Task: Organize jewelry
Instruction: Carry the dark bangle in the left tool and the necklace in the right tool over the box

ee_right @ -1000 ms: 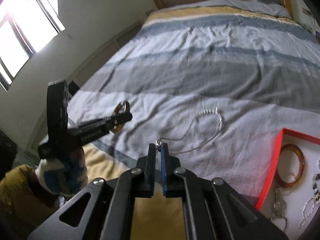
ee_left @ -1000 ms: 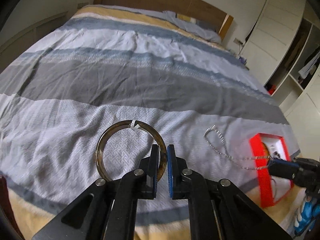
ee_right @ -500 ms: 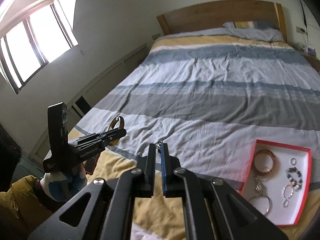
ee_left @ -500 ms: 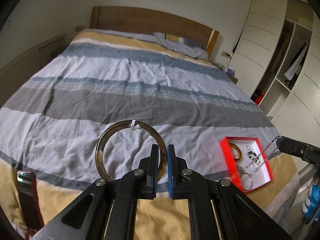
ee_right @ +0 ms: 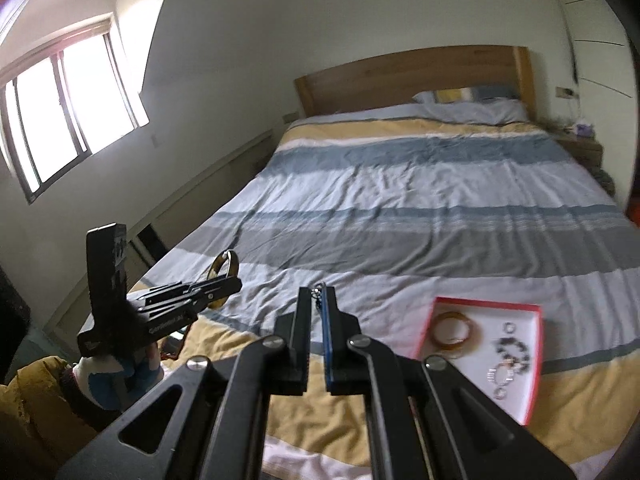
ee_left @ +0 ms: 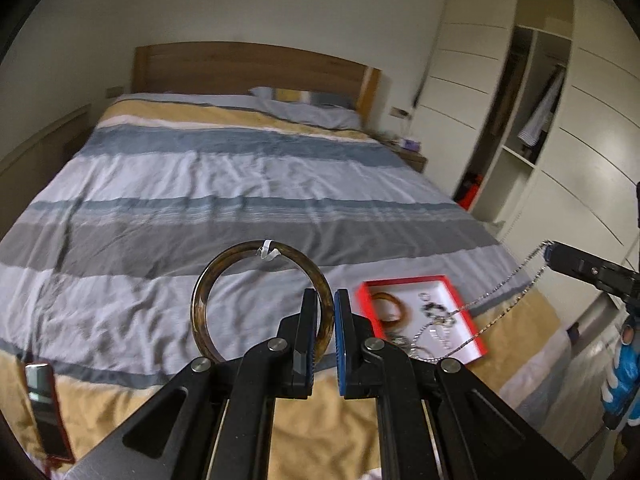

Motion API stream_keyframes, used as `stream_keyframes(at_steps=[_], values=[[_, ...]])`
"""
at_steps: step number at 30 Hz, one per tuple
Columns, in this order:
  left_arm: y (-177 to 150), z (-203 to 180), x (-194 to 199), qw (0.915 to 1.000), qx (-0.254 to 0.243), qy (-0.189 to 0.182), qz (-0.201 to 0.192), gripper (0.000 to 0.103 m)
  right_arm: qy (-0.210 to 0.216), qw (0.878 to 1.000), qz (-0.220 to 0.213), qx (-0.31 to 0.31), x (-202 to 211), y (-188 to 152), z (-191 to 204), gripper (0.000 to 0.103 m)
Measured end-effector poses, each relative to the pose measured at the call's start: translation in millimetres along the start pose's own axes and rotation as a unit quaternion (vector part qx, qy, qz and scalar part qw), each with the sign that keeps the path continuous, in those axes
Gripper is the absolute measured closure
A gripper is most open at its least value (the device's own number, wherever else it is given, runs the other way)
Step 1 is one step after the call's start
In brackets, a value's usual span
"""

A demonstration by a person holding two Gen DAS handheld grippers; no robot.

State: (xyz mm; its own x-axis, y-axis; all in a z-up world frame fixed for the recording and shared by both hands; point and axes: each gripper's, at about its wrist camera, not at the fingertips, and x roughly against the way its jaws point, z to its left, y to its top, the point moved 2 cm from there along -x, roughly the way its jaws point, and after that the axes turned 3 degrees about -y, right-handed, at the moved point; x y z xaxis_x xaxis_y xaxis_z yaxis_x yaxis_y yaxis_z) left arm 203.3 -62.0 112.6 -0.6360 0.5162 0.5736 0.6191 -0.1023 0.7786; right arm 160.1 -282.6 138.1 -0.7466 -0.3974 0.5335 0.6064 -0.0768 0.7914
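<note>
- The left hand-held gripper (ee_left: 326, 296) is held up in the air over the foot of the bed (ee_left: 224, 184), its two fingers pressed together on the rim of a dark brown bangle (ee_left: 262, 300).
- The bangle stands upright out of the fingers, ring face toward the camera, with a small white tag (ee_left: 267, 249) tied at its top.
- The right hand-held gripper (ee_right: 318, 300) is also raised above the foot of the bed, its fingers closed on the end of a thin silver chain (ee_left: 504, 292).
- From the left wrist view the chain hangs from that gripper's tip in a long slack loop, drooping down over a red-rimmed box (ee_left: 404, 281).
- The box lies on the yellow band of the cover, near the bed's foot edge and toward its wardrobe-side corner.
- Its white inside holds an amber bangle (ee_right: 454, 332), a dark beaded bracelet (ee_right: 514, 354) and some small silver rings (ee_right: 502, 374); I cannot tell each small piece apart.
- The bed cover is striped in grey, blue, white and yellow, and lies rumpled.
- A wooden headboard (ee_right: 412, 76) stands at the far end, with a pillow (ee_right: 472, 110) just in front of it.
- A window (ee_right: 68, 108) is on the wall beside the bed, and a white wardrobe (ee_left: 532, 128) stands open on the other side.
- A phone in a red case (ee_left: 46, 408) sits at the foot of the bed near the window-side corner.
</note>
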Motion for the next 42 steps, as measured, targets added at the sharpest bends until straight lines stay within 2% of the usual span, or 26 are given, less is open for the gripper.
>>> stream_keyframes(at_steps=[6,12,18,29,42], values=[[1,-55,-44,0.9986,-0.025,-0.039,0.025,0.095,-0.027,0.999,-0.001,-0.022,14,-6,-52,0.099],[-11,-103,-107,0.9948,-0.040,-0.067,0.066,0.095,-0.044,0.998,0.015,-0.050,-3,-25,-105,0.099],[-38,-130,-163,0.9891,-0.048,-0.079,0.114,0.095,-0.059,0.995,0.037,-0.071,-26,-46,-151,0.099],[-92,-148,-235,0.9781,-0.055,-0.065,0.190,0.095,-0.070,0.989,0.088,-0.096,-65,-97,-207,0.099],[-127,-144,-271,0.9696,-0.057,-0.046,0.233,0.095,-0.067,0.978,0.155,-0.124,-110,-154,-236,0.098]])
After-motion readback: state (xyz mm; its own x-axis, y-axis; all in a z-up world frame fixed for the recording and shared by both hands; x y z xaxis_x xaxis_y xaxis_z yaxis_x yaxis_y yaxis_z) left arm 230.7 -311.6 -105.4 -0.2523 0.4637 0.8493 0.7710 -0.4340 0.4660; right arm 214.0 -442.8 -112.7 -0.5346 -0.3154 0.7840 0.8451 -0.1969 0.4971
